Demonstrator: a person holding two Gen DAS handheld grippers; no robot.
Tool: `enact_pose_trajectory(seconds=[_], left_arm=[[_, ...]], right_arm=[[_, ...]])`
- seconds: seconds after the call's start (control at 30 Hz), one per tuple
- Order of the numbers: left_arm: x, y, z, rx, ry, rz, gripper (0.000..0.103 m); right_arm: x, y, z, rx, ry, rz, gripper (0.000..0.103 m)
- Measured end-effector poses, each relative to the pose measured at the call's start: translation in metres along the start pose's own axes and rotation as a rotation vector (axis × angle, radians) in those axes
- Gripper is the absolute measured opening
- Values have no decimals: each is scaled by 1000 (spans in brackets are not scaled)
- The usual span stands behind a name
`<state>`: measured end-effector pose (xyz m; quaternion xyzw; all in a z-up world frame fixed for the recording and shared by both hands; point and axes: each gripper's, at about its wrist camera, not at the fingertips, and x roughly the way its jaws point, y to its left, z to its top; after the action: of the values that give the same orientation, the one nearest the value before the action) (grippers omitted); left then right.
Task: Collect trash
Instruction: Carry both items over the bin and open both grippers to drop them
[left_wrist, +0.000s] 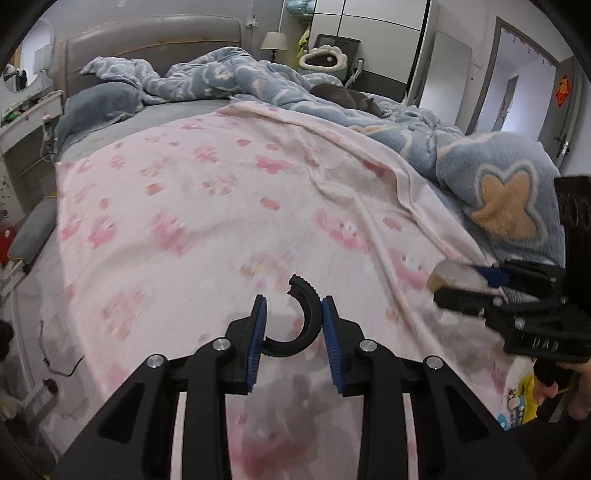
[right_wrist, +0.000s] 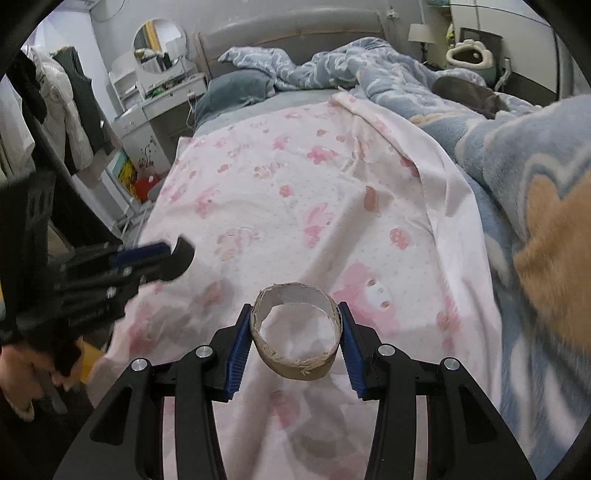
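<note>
Both tilt down over the bed (left_wrist: 184, 206). Left hand-held gripper (left_wrist: 293, 325) pinches a curved black ribbed piece (left_wrist: 308, 325); right hand-held gripper (right_wrist: 295, 338) clamps a cardboard ring (right_wrist: 295, 332). No writing readable.

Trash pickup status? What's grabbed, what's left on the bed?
Done: both pieces look lifted off the pink blanket.
In hand: the left gripper is shut on a black curved ridged piece; the right gripper is shut on a cardboard tape core.
Left: dropping both in a bin, which neither view shows. No other loose trash is visible on the blanket.
</note>
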<state>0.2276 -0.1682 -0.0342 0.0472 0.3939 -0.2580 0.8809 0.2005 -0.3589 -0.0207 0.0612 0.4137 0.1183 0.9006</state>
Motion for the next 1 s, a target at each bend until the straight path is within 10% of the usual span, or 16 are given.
enact_pose_trajectory(seconds=[0.67,1.0], left_arm=[[-86,103,-104,-210,22,184,33],[-61,175,-162,-299,210,275,34]], right_arm=[[9,127,-21,-42,-54,108,46],[54,209,-17,-165,16,191,46]])
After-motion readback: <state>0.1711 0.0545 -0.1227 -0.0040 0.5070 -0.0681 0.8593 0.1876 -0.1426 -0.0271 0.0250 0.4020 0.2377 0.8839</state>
